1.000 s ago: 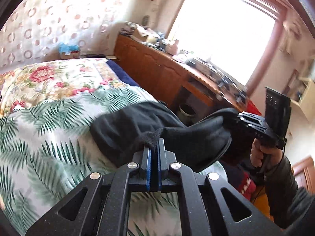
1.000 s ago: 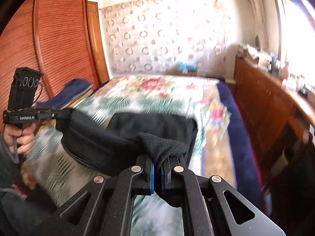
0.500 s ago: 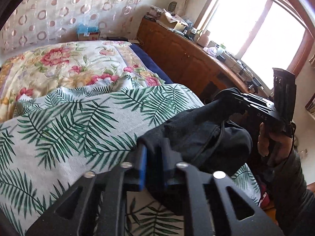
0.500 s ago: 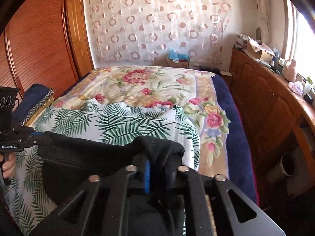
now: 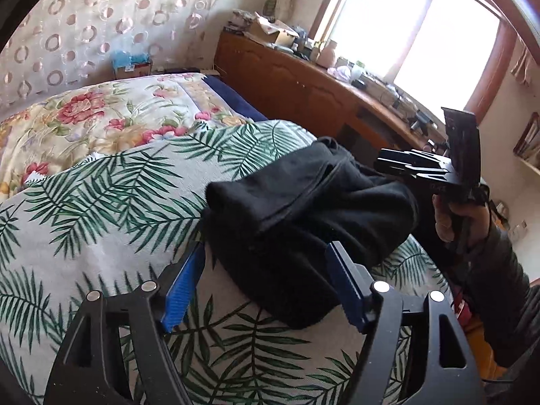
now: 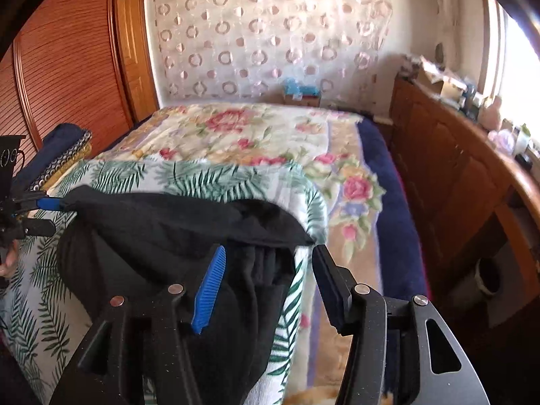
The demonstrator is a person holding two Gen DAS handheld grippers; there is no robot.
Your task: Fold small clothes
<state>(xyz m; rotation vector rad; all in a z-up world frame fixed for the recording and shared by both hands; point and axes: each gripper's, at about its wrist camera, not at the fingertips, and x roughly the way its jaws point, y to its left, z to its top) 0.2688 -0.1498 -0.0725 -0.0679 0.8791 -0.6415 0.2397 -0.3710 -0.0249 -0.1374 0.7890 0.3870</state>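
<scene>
Nearest the left wrist camera, the left gripper (image 5: 266, 281) is seen with its jaws spread wide, one blue pad (image 5: 184, 290) clear of the cloth and the other at the near edge of the black garment (image 5: 303, 216); nothing is clamped. At the right wrist camera the right gripper (image 6: 266, 281) is likewise parted, its blue pad (image 6: 209, 292) lying over the dark fabric and the opposite finger just beside the garment's upper edge, with no grip recorded. The garment is noted lying doubled on the palm-leaf sheet (image 5: 101, 209), at the near corner of the bed, part of it draping over the sheet's edge in the right view (image 6: 189, 222). The fold appears set down, so the step in hand is judged to be the release after a fold, not a fresh grasp. A further fold is probably required, since the bundle looks thick and uneven, with one hem raised. For that, both grippers would need to be brought to an outer edge of the cloth, closed on a single layer pair, and carried across together so the layers stay aligned. Beyond the garment, a floral quilt (image 5: 111, 114) is observed covering the far half of the bed, with a wooden cabinet (image 5: 297, 84) along the window side and a patterned curtain (image 6: 270, 33) at the far wall.
</scene>
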